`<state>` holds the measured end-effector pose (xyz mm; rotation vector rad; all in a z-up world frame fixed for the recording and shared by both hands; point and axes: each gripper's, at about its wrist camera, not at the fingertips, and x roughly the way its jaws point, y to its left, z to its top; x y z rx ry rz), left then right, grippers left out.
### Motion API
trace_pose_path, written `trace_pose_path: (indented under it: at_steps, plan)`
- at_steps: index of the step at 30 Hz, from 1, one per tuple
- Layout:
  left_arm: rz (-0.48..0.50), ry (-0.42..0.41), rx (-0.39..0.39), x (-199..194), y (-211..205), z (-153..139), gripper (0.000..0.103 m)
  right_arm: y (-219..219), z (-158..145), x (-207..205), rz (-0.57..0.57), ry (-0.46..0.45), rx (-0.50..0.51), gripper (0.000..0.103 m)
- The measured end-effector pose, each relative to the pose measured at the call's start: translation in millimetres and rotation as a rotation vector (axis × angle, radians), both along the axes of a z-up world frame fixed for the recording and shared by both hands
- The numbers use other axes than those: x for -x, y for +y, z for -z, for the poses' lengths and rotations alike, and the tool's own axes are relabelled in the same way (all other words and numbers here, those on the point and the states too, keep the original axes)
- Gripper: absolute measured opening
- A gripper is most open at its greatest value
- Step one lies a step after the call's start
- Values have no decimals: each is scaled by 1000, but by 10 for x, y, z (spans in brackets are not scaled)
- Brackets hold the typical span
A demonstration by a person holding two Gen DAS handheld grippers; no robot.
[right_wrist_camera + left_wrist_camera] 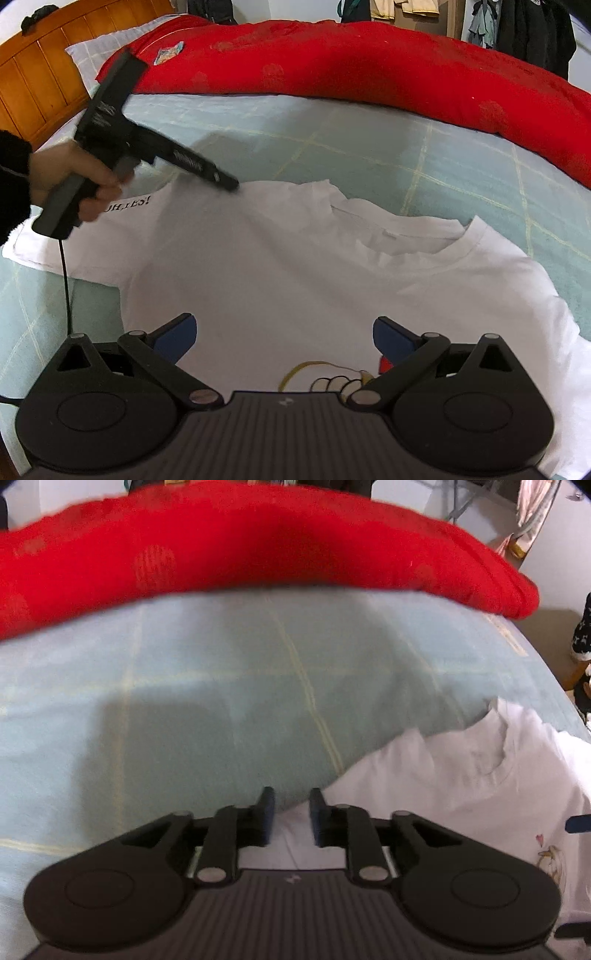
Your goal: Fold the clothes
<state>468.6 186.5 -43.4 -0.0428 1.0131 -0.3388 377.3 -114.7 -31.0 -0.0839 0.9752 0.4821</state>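
A white T-shirt (295, 266) lies face up and spread on the bed, with a cartoon print low on its chest and black lettering on one sleeve. My right gripper (284, 325) hovers over the chest, open wide, nothing between its fingers. In the right wrist view my left gripper (231, 184), held by a hand (74, 173), points down at the shirt's shoulder area beside the lettered sleeve. In its own view the left gripper (291, 797) stands over the T-shirt's (443, 782) edge with a narrow gap between its pads, holding nothing.
The pale green checked bed sheet (369, 147) lies under the shirt. A red quilt (369, 66) is bunched along the far side. A wooden headboard (37, 74) and pillow (96, 48) are at far left. Clothes hang (535, 33) behind the bed.
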Motion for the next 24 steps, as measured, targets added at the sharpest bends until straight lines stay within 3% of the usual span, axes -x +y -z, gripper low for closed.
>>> trace_pose_path:
  at_steps: [2, 4, 10, 12, 14, 16, 21, 24]
  plan:
    - [16, 10, 14, 135, 44, -120, 28, -25, -42, -53, 5, 8, -10, 103]
    - [12, 17, 7, 365, 136, -208, 38, -22, -96, -130, 2, 10, -23, 103]
    - [-138, 81, -43, 1028, 605, -91, 39, 105, 29, -702, -109, 23, -6, 103]
    - [-173, 105, -85, 1205, 738, 14, 39, 154, 98, -916, -154, 24, 10, 97]
    - [-190, 117, -90, 1316, 823, 115, 39, 203, 167, -1130, -198, 26, 26, 80]
    - [-199, 113, -70, 1381, 879, 177, 39, 253, 236, -1344, -243, 28, 42, 72]
    - [-201, 84, -37, 1429, 911, 196, 44, 375, 408, -1879, -356, 32, 83, 68]
    - [-193, 81, -23, 1448, 918, 192, 49, 425, 472, -1883, -418, 17, 118, 66]
